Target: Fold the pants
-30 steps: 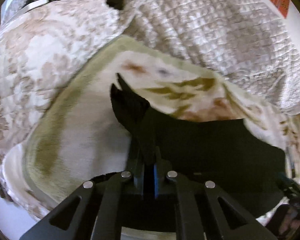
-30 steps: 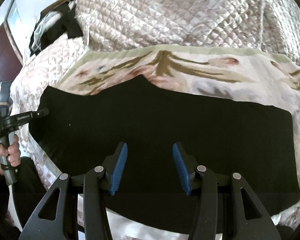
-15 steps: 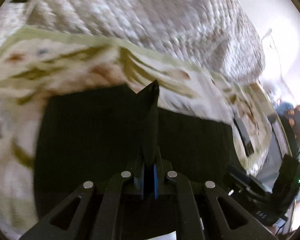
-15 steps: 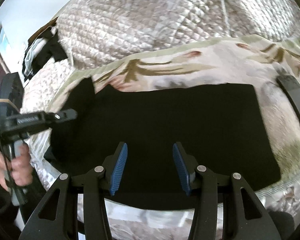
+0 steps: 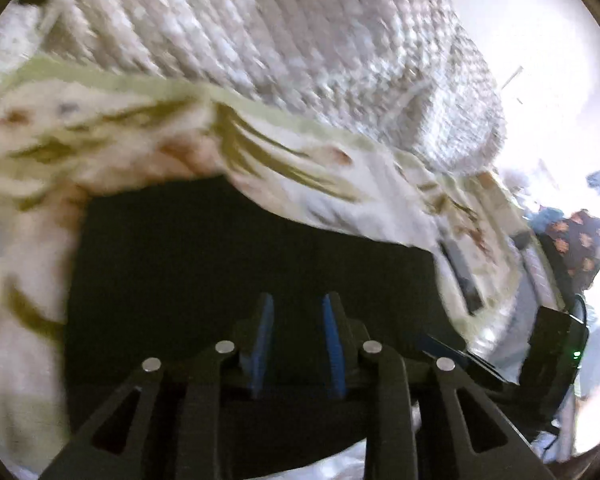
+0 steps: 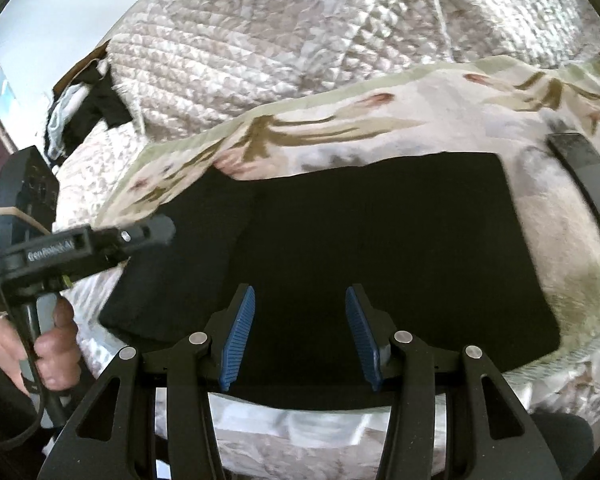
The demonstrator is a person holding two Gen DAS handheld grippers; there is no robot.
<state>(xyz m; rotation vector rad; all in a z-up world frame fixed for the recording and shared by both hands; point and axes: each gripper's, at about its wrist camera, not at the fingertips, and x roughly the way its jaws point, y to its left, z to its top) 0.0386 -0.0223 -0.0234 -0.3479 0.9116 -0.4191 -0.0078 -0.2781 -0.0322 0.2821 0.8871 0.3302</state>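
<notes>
My left claw (image 5: pixel 296 334) has just been opening: its blue pads stand apart with nothing pinched between them, only the black pants (image 6: pixel 360 248) lying flat beneath. My right claw (image 6: pixel 300 336) is released too, jaws wide, hovering over the near edge of the same cloth and gripping nothing. The pants lie on the flowered blanket (image 6: pixel 400 120) that covers the bed, in front of the heaped quilted comforter (image 6: pixel 300 40). From the right wrist view they now make a compact dark block, and a raised flap runs down its left part, where one layer sits over another; I judge that to be the fold I have just laid. In that view the left claw shows at the left side of the block, carried by my left hand (image 6: pixel 40 344), its tip just beside or above the folded edge; I cannot tell whether it touches. So I reckon the task is well along: at least one fold is down and the cloth is let go. What is left, as I judge it, is perhaps one more fold across to halve the block, and a smoothing of the flap, since its edge looks slightly askew. A dark strap (image 6: pixel 592 184) lies apart on the blanket at the right, not part of my work.
</notes>
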